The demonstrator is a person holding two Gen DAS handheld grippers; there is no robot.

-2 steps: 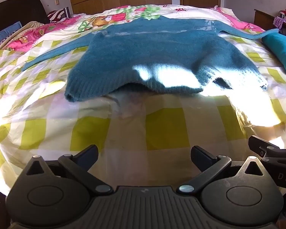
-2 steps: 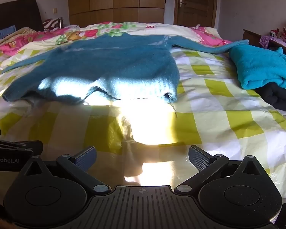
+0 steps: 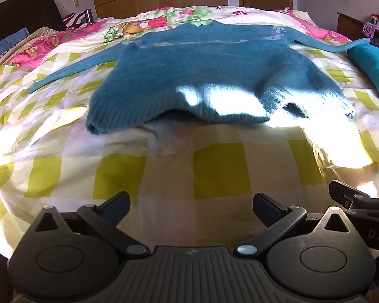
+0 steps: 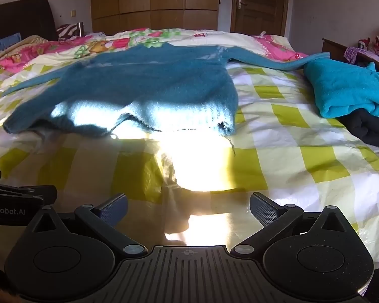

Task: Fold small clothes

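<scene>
- Nothing has visibly moved since the frame a moment ago: both grippers hang in the same spots and the sweater lies as it did
- The left gripper (image 3: 191, 203) has its jaws spread wide with nothing between them, hovering over the checked bedspread (image 3: 214, 171) short of the hem
- The right gripper (image 4: 188, 205) is likewise wide apart and empty, just beside the left one, facing the sweater's right half
- Folding looks not yet begun: the teal sweater (image 3: 202, 75) lies spread flat in the middle of the bed, both sleeves stretched out to the sides, no fold made
- Everything seems left to do: sleeves in, sides over, then the body doubled up
- The knit is thick and fuzzy with a ribbed hem; the hem is rumpled and lifted near the left corner, and a loose thread trails from the right corner
- A bright sun patch washes out part of the hem
- A folded turquoise cloth (image 4: 346, 88) sits apart at the right, on something dark
</scene>
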